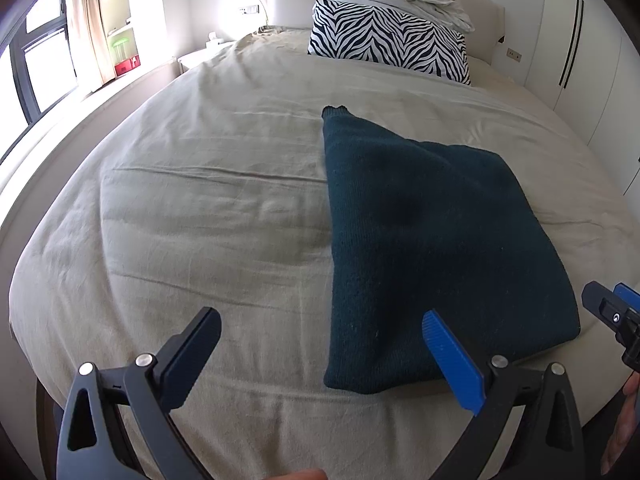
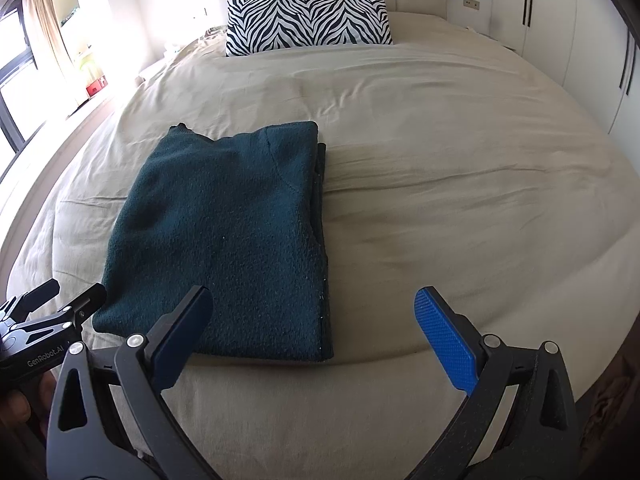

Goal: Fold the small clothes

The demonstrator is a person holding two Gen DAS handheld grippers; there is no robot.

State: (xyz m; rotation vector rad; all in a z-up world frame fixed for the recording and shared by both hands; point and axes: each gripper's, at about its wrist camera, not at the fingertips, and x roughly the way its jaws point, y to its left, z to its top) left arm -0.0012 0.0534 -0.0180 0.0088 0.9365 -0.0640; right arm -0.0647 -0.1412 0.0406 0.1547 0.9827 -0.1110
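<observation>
Lying flat on the beige bedsheet (image 2: 440,160): one dark teal knit sweater (image 2: 224,240), folded into a rough rectangle, layered edges stacked along its right side, one narrow end poking out toward the zebra pillow (image 2: 308,20). Sweater sits well short of that pillow, near the bed's front edge. Count — one sweater, one zebra pillow, two grippers. Left gripper (image 1: 324,336) spread wide, empty, just beside the sweater's near edge. Right gripper (image 2: 316,320) likewise splayed, holding nothing. "GenRobot.AI" printed on the left gripper's body.

text: "GenRobot.AI" | on: left tongs (image 2: 60,300) body | view: right wrist
</observation>
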